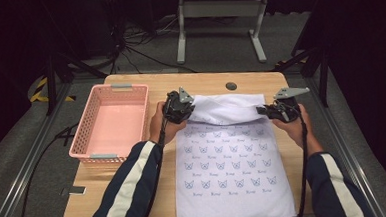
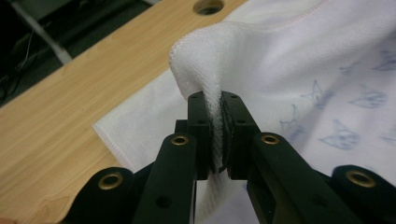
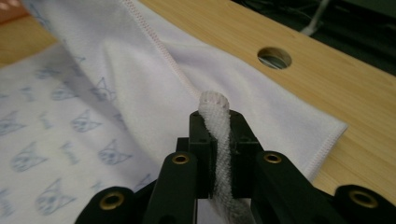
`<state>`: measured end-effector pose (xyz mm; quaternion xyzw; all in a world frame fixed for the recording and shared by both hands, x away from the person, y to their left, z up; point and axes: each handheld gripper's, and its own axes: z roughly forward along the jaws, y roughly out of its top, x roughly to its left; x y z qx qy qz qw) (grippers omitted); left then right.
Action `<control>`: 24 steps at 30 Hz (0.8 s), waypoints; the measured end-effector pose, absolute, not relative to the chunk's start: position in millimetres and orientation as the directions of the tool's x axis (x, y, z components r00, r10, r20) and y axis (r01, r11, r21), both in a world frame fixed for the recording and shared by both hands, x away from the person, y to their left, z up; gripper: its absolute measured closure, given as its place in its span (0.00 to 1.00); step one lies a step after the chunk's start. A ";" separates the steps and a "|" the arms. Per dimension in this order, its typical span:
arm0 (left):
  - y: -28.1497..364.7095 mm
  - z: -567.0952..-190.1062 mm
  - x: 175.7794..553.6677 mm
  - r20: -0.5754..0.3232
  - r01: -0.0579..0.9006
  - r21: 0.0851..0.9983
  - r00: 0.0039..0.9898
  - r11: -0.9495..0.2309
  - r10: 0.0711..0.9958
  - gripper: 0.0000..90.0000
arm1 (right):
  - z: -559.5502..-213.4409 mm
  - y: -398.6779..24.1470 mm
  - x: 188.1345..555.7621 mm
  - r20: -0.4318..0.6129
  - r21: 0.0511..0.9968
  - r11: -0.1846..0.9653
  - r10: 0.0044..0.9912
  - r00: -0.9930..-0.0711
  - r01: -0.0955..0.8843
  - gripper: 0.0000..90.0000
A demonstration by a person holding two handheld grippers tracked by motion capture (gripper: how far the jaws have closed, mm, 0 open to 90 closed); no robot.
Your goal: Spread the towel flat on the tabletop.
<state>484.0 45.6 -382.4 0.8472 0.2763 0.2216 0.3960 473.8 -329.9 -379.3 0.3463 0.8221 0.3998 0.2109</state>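
Both clamp the towel (image 1: pixel 231 156): left hand-held gripper (image 1: pixel 185 110) on its 11 o'clock edge, right hand-held gripper (image 1: pixel 267 111) at 1 o'clock, far end folded above the bench (image 1: pixel 100 193).

Both forearms reach in from six o'clock; the left claw (image 1: pixel 190 107) and right claw (image 1: pixel 262 111) are clamped tight, tips facing each other.

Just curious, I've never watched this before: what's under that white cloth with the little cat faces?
Under the cloth lies the wooden table. Its far edge, pinched by the left gripper and right gripper, is lifted, with more cloth beneath. The covered tabletop stays hidden.
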 end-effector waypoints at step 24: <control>77.0 -455.2 292.4 0.118 0.119 0.664 0.958 -0.738 0.261 0.92 | -427.5 -350.8 282.3 0.069 0.623 0.726 0.317 -0.946 0.289 0.87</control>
